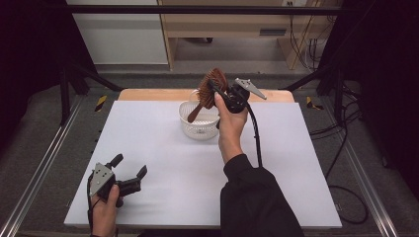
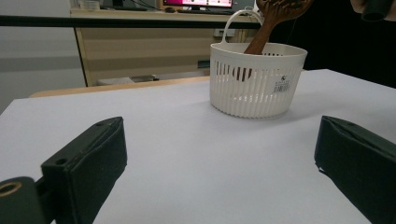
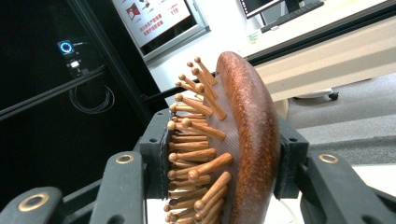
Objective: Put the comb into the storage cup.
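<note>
A brown wooden hairbrush [image 1: 211,87] with wooden pins is held head up over a white slatted basket [image 1: 190,123] at the table's far middle. Its handle slants down into the basket. My right gripper [image 1: 215,92] is shut on the brush head; in the right gripper view the hairbrush [image 3: 245,140] sits between the two jaws, pins against one pad and the smooth back against the other. My left gripper [image 1: 129,166] rests low at the near left of the white table [image 1: 163,163], open with nothing in it. In the left gripper view the basket [image 2: 254,79] stands ahead.
The basket has a loop handle [image 2: 233,23] at its far side. A wooden strip [image 1: 148,94] edges the table's back. Metal rails [image 1: 39,168] run along both sides, and black cables [image 1: 346,148] lie on the floor at the right.
</note>
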`<move>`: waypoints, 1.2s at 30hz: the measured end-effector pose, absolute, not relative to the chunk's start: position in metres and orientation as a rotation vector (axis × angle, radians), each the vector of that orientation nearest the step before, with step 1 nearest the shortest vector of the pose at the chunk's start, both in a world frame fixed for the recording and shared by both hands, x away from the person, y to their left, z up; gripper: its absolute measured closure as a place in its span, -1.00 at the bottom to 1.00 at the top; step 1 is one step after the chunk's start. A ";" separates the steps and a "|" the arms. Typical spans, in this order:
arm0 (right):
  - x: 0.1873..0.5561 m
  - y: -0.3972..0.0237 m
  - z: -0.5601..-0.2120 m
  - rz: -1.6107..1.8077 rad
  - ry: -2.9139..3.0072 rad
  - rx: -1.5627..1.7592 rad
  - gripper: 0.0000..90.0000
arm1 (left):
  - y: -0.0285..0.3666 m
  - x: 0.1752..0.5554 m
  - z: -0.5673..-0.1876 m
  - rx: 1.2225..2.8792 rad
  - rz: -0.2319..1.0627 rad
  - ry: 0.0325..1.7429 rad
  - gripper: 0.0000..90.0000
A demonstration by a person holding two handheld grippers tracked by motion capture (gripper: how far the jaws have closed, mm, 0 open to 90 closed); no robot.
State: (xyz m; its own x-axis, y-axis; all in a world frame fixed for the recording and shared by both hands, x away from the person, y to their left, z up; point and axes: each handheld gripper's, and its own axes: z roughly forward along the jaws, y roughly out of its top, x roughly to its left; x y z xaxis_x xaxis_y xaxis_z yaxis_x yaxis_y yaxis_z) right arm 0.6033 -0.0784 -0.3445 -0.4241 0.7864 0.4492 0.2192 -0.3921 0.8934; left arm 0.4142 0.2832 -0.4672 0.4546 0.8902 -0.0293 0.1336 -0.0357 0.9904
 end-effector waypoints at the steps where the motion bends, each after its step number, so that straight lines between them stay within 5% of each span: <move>1: 0.603 -0.078 -0.345 1.869 1.417 1.371 0.13 | 0.283 0.414 -0.467 1.498 0.785 0.944 -0.94; 36: 0.602 -0.065 -0.362 1.859 1.452 1.402 0.13 | 0.286 0.416 -0.467 1.472 0.774 0.952 -0.94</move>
